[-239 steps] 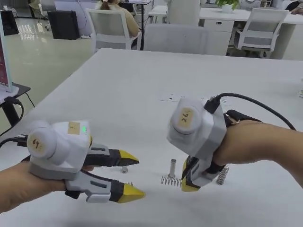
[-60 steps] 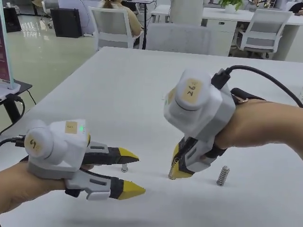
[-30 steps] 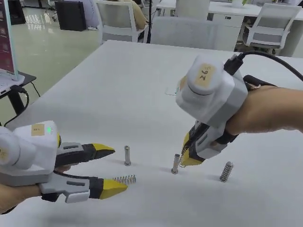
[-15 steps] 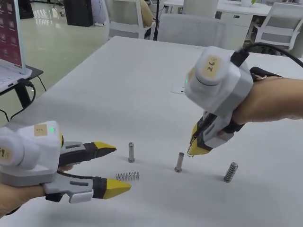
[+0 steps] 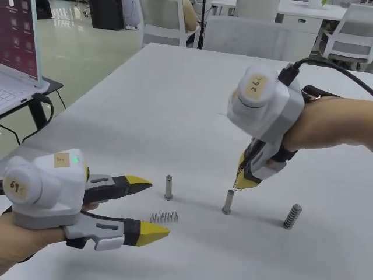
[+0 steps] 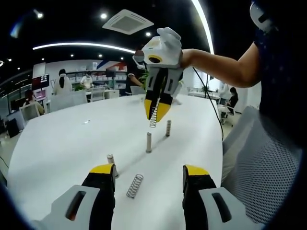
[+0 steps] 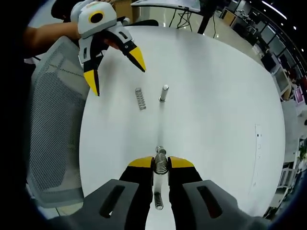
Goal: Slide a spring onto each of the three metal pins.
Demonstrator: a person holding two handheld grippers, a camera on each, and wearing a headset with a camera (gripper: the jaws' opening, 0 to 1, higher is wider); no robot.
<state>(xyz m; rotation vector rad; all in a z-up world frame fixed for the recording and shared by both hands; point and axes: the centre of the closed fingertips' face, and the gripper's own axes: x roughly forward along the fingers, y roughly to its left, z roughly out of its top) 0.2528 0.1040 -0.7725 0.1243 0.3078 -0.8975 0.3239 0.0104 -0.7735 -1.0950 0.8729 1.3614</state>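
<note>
A person at a white worktop (image 5: pixel 175 99) handles two grippers over three upright metal pins. The right gripper (image 5: pixel 245 181) hangs tip-down at the centre, its jaws pinched on a held spring (image 7: pixel 161 165) that dangles just above the middle pin (image 5: pixel 228 201); seen from the left gripper view, spring and pin are a little apart. The left gripper (image 5: pixel 148 210) sits low at the near left, its jaws spread wide with nothing between them, pointing right toward the pins. A loose spring (image 5: pixel 164 217) lies flat on the worktop just off the yellow jaw tips and just nearer than the left pin (image 5: pixel 168 187), which stands bare. At the right, well apart from the left gripper, the right pin (image 5: pixel 292 216) already wears a spring along its length.
</note>
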